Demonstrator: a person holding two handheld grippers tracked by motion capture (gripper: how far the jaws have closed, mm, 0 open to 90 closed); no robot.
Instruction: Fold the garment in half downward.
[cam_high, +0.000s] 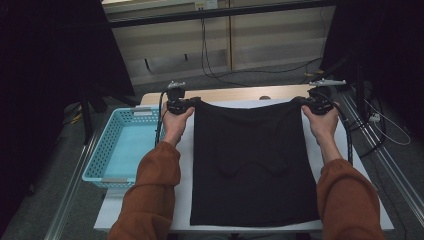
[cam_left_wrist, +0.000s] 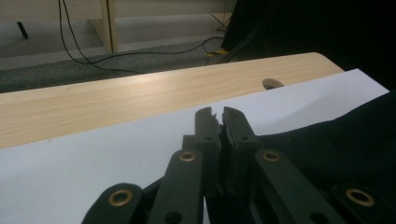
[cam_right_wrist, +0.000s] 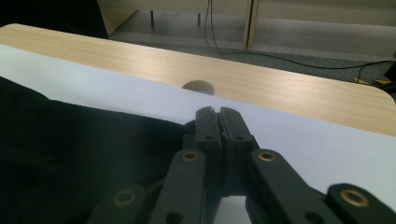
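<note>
On the white sheet (cam_high: 185, 165) lay a black cloth (cam_high: 252, 165), spread flat, its near hem reaching the table's edge. Left gripper (cam_high: 189, 104) and right gripper (cam_high: 304, 101) each pinched a far corner, jaws closed; pinched fabric hard to make out. Blue basket (cam_high: 107, 150) stood left.

At my nine o'clock a blue basket (cam_high: 121, 145) sits on the table's (cam_left_wrist: 93, 100) left edge. A white sheet (cam_left_wrist: 70, 158) covers the wooden top. At twelve o'clock, cables (cam_high: 220, 75) trail over the grey floor (cam_high: 165, 85).
</note>
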